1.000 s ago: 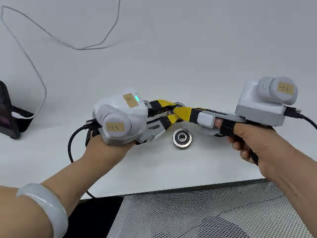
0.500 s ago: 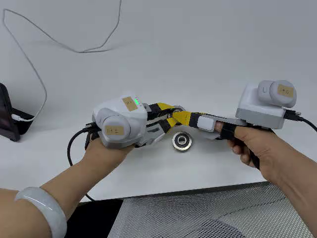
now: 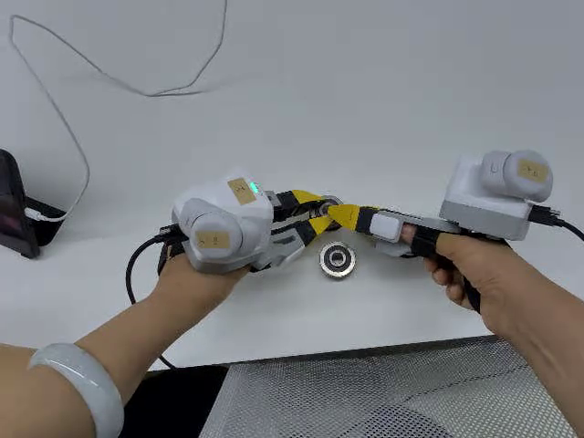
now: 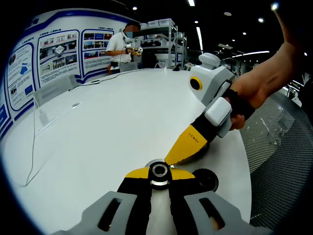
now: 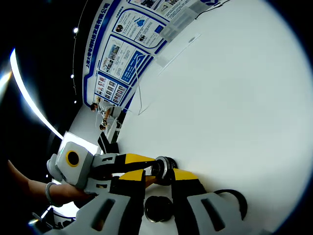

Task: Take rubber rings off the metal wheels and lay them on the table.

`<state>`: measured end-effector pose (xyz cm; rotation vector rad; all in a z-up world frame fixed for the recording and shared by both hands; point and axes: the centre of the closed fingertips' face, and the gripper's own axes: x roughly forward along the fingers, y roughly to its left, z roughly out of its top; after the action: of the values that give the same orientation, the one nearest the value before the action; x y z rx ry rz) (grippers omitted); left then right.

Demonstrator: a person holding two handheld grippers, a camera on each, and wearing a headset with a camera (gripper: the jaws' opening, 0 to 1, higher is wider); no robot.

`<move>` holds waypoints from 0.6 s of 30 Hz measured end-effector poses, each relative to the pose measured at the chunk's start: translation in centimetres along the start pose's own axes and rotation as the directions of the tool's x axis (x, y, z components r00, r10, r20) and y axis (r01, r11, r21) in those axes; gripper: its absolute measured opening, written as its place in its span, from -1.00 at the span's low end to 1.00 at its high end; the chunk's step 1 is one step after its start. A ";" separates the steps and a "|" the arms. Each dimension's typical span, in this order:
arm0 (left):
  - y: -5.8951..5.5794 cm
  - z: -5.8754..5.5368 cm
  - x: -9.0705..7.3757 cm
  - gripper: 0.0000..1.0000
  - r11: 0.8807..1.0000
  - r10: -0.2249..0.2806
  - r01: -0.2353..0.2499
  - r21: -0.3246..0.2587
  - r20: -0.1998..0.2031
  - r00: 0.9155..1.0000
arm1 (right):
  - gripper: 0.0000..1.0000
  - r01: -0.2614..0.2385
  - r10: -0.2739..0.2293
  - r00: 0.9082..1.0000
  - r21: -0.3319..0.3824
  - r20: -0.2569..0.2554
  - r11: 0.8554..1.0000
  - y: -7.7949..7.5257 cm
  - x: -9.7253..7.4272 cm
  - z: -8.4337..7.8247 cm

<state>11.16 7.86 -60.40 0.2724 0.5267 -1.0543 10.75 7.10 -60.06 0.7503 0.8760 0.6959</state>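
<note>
Left gripper (image 3: pixel 308 212): jaws clamped shut on metal wheel (image 4: pixel 159 171).
Right gripper (image 3: pixel 339 215): tips touched the wheel's right rim; couldn't tell if gripping.
Pull: probably rightward, away from left gripper.

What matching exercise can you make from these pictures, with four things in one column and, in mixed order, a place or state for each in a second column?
Things:
1. left gripper
2. spare wheel
3. cable
4. bracelet

Places or states:
a. worn on the person's left arm
b. shut on a wheel
c. lying flat on the table, held by nothing
d. curving over the far part of the table

Pairs: 1-b, 2-c, 3-d, 4-a
</note>
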 end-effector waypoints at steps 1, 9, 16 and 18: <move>0.0 0.0 0.0 -0.73 1.000 0.000 0.000 -0.002 0.000 1.000 | -0.57 0.000 0.000 1.000 0.001 -0.002 1.000 -0.1 0.1 -0.1; 0.0 0.0 0.0 -0.73 1.000 -0.001 0.001 -0.001 0.001 1.000 | -0.56 -0.015 0.015 1.000 0.010 -0.015 1.000 0.1 -0.1 0.0; 0.1 0.0 0.0 -0.73 1.000 -0.002 0.002 -0.003 0.000 1.000 | -0.65 0.002 -0.002 1.000 0.004 -0.013 1.000 -0.5 0.4 -0.1; 0.1 0.0 0.0 -0.73 1.000 -0.003 0.003 -0.003 0.000 1.000 | -0.70 0.005 -0.005 1.000 0.005 -0.011 1.000 -0.6 0.3 -0.1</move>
<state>11.20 7.93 -60.41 0.2688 0.5289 -1.0559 10.95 7.06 -60.72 0.7491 0.8895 0.6937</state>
